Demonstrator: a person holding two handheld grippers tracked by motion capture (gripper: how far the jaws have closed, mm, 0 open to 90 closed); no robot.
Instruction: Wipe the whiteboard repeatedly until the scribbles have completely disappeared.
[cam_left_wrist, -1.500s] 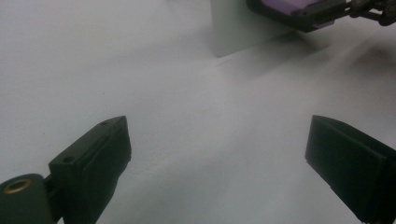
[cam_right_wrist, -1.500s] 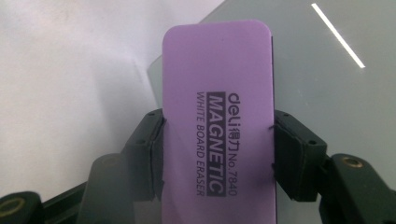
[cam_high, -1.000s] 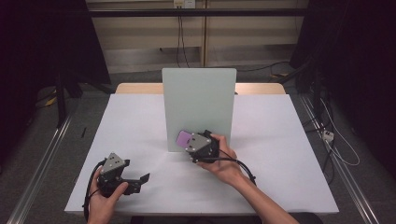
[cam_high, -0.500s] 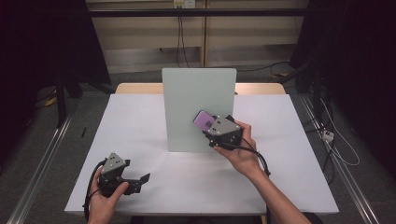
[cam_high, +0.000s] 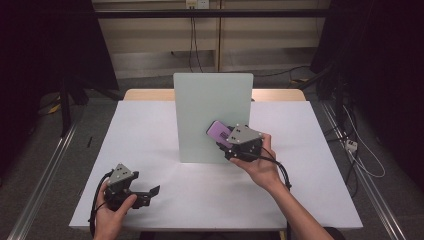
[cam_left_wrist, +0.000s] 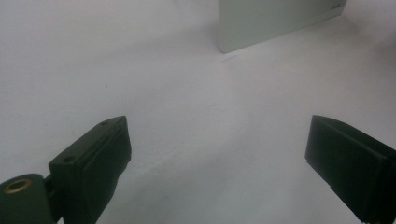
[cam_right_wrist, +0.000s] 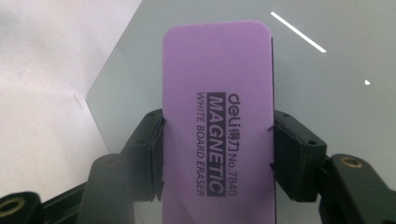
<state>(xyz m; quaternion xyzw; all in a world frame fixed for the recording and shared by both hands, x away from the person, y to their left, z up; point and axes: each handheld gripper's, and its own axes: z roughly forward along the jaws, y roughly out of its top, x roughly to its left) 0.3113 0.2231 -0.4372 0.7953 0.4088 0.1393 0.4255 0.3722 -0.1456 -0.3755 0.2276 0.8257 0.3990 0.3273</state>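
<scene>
A purple magnetic whiteboard eraser (cam_right_wrist: 219, 116) is clamped between the two black jaws of my right gripper (cam_right_wrist: 217, 154), which is shut on its long sides. In the high view the eraser (cam_high: 218, 131) sits against the lower right of an upright pale green board (cam_high: 205, 105), with the right gripper (cam_high: 226, 145) just behind it. The board (cam_right_wrist: 327, 70) spreads behind the eraser in the right gripper view. My left gripper (cam_high: 154, 191) rests low at the front left of the table, open, with bare tabletop between its jaws (cam_left_wrist: 217, 154).
The white table (cam_high: 150, 130) stretches around the board. The board's bottom corner (cam_left_wrist: 261, 23) stands far ahead of the left gripper. Cables trail from both grippers. Dark floor and metal rails flank the table.
My right gripper has carried the eraser up and to the right, from in front of the board's base onto the board's lower right part. The left gripper has stayed where it was.
</scene>
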